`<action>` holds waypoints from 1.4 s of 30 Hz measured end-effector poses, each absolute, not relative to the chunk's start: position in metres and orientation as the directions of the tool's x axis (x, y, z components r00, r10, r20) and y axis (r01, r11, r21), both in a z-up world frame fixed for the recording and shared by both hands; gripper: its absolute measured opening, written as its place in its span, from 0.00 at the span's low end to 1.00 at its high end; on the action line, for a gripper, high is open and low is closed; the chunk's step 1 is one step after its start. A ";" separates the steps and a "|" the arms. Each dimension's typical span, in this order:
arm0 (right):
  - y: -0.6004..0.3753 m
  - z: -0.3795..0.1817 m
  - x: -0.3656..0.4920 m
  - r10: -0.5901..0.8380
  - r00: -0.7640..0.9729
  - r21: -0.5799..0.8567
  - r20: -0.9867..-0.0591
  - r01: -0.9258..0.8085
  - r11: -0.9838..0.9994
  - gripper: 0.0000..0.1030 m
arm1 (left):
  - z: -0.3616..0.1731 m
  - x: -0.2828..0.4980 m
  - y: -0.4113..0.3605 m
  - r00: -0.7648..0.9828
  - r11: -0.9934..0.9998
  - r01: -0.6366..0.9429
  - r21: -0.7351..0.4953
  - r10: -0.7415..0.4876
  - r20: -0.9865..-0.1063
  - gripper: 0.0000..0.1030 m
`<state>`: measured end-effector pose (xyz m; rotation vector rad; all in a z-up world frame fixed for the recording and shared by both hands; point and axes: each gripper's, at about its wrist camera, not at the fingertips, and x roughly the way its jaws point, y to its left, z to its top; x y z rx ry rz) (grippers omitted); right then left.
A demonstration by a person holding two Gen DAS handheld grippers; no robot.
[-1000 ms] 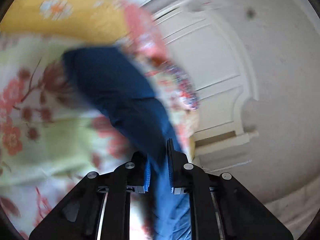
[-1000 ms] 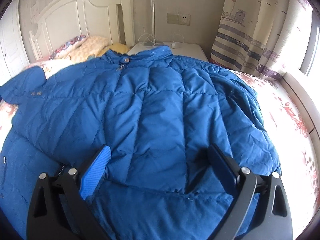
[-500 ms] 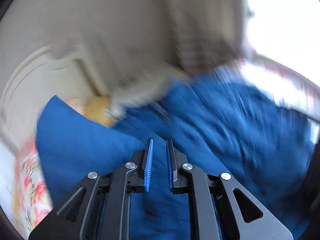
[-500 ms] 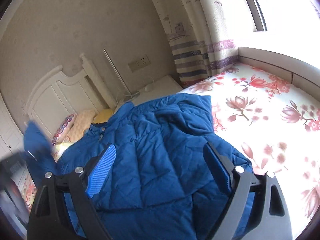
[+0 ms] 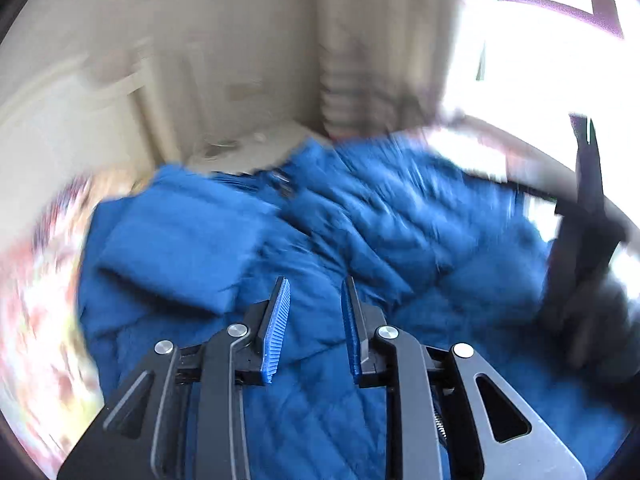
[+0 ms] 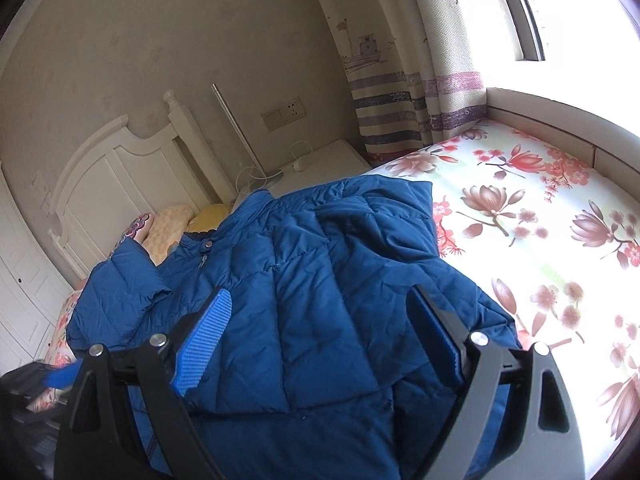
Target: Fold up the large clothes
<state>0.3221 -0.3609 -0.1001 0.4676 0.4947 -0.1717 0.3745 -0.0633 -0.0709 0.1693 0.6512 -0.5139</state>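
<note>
Left tongs [image 5: 314,330] just opening, sleeve [image 5: 180,256] dropped; right tongs [image 6: 320,344] spread, empty. Next: grab jacket [image 6: 320,280] right side, fold inward.

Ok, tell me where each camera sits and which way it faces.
Left wrist: sits on the left tongs, looking along them over the blue jacket toward the wall and bright window; the jaws, just opening, hold nothing; the picture is blurred.
Right wrist: sits on the right tongs, open above the jacket, facing the headboard, striped curtain and floral sheet.
Shared: the jacket, the curtain and the bedside table.
</note>
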 end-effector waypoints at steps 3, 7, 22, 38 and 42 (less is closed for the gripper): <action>-0.360 -0.100 0.323 -0.042 0.866 0.383 -0.498 0.263 0.885 0.86 | -0.071 0.391 0.015 0.777 0.942 0.208 -0.263 -0.322 -0.540 0.48; -0.356 -0.100 0.326 -0.045 0.863 0.369 -0.504 0.262 0.892 0.86 | -0.107 0.414 0.087 0.772 0.863 -0.173 -0.474 -0.180 -0.610 0.50; -0.189 -0.077 0.369 0.059 0.816 -0.103 -0.575 -0.144 0.984 0.86 | -0.123 0.415 0.067 0.783 0.941 -0.180 -0.287 -0.040 -0.620 0.85; -0.121 -0.066 0.445 0.245 0.761 -0.059 -0.601 -0.348 0.936 0.25 | -0.125 0.394 0.133 0.825 0.810 -0.387 -0.441 0.091 -0.557 0.86; -0.216 -0.013 0.426 0.483 0.763 0.406 -0.431 -0.314 0.858 0.23 | -0.119 0.394 0.120 0.832 0.845 -0.365 -0.390 0.108 -0.545 0.87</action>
